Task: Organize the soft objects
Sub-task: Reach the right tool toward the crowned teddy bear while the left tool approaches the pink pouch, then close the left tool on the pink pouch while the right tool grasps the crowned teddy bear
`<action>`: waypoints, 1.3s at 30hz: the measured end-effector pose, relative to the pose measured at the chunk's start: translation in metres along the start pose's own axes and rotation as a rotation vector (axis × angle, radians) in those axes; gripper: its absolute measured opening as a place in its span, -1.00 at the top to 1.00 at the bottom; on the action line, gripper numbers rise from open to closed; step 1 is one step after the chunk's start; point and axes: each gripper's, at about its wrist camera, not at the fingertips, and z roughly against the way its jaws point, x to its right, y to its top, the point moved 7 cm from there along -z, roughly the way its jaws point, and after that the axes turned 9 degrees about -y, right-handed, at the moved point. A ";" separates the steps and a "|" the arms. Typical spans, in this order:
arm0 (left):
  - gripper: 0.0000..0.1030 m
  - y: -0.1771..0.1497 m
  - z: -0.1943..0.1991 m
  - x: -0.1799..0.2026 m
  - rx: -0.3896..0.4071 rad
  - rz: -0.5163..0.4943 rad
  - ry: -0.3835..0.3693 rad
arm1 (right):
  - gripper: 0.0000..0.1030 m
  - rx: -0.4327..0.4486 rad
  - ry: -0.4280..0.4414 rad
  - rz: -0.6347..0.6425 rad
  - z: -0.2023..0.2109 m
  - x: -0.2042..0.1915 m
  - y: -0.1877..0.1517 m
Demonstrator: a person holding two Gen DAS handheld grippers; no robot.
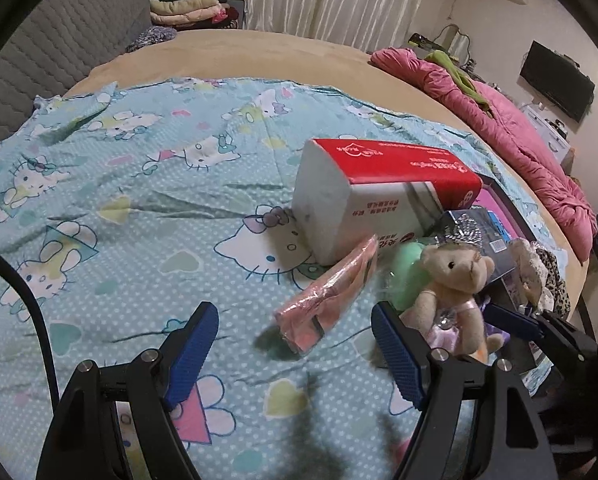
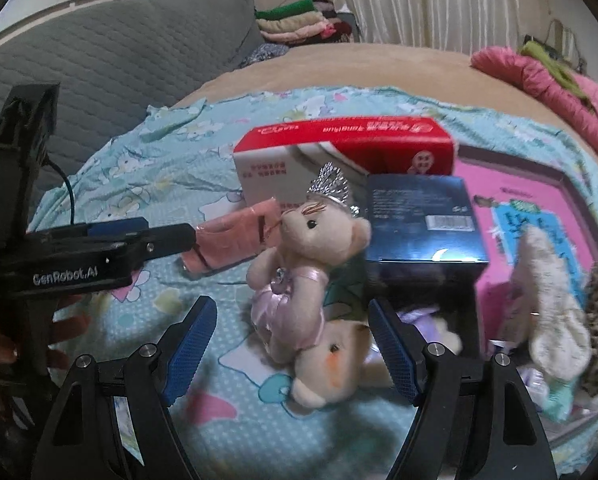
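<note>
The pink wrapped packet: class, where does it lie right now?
In the left wrist view the pink wrapped packet lies on the blue cartoon sheet, just ahead of the open left gripper, leaning against the red-and-white tissue pack.

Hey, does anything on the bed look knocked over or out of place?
Yes: one plush bear lies toppled under the crowned bear, and the tissue pack sits tilted against the clutter rather than flat on the sheet.

Dim indoor light, soft shadows, motion blur, fisheye-warped edges.
</note>
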 end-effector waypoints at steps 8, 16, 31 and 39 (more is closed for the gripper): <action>-0.52 0.004 -0.017 -0.003 -0.020 -0.017 -0.057 | -0.46 -0.030 0.021 -0.044 -0.023 0.005 0.003; -0.52 0.008 -0.033 -0.001 -0.046 -0.042 -0.076 | 0.16 -0.039 0.048 -0.011 -0.031 -0.004 0.003; 0.51 0.000 -0.053 0.023 -0.108 -0.155 -0.131 | 0.29 -0.012 0.091 0.003 -0.018 -0.009 0.004; 0.63 0.002 -0.033 0.028 -0.066 -0.134 -0.124 | 0.31 0.035 0.108 0.015 0.001 -0.007 0.009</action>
